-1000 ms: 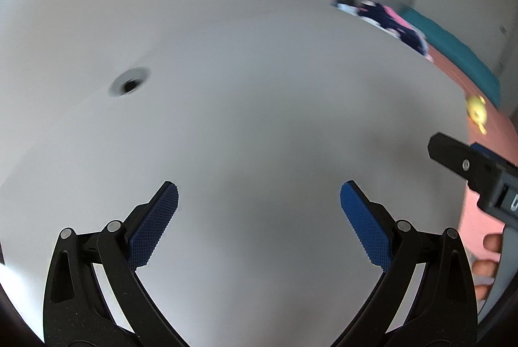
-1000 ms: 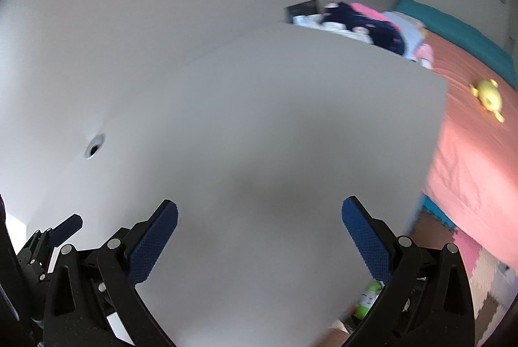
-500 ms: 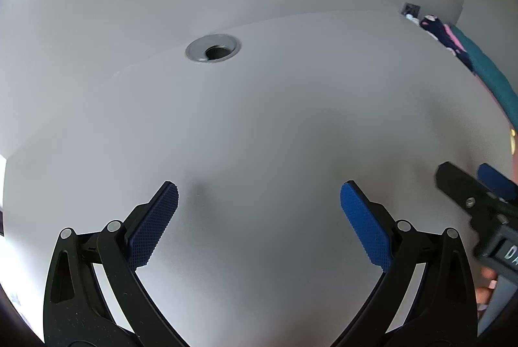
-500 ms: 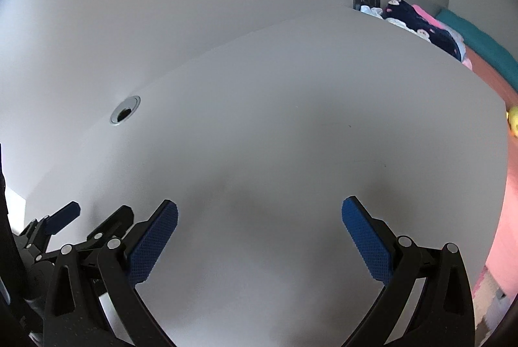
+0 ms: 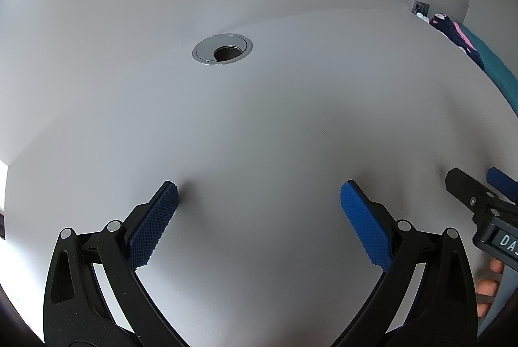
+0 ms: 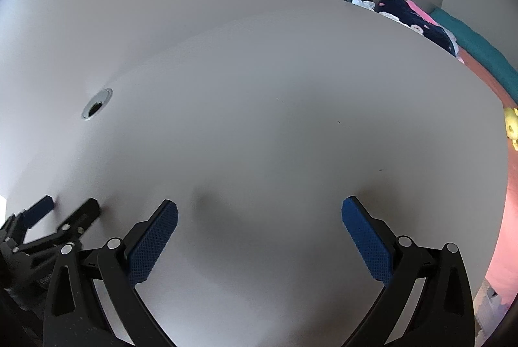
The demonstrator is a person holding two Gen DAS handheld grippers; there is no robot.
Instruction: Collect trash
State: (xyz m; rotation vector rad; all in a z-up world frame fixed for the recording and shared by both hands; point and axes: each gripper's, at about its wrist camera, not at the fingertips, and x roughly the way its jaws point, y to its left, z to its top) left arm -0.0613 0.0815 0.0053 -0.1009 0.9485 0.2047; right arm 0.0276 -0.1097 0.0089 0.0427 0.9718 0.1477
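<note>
Left wrist view: my left gripper (image 5: pixel 259 195) hangs over the white desk (image 5: pixel 275 107), its blue-padded jaws spread wide with only bare desk surface between them. A round metal cable grommet (image 5: pixel 222 49) sits in the desk ahead of the jaws, near the far edge by the wall. At the right border my right gripper (image 5: pixel 479 195) enters, with fingertips of the hand (image 5: pixel 487 282) holding it showing below.

Right wrist view: my right gripper (image 6: pixel 259 212) likewise stands wide apart, nothing held, both pads low above the desk (image 6: pixel 275 120). The grommet (image 6: pixel 96 104) lies far to the left; my left gripper (image 6: pixel 64 211) appears at the lower left. Beyond the desk's far right edge lie bundled clothes (image 6: pixel 411 20), a teal cover (image 6: pixel 479 52) and a yellow toy (image 6: pixel 512 123).

I can find no trash item in either view, so its location, heading and long axis cannot be told. Two tiny dark specks (image 6: pixel 338 121) mark the desk.
</note>
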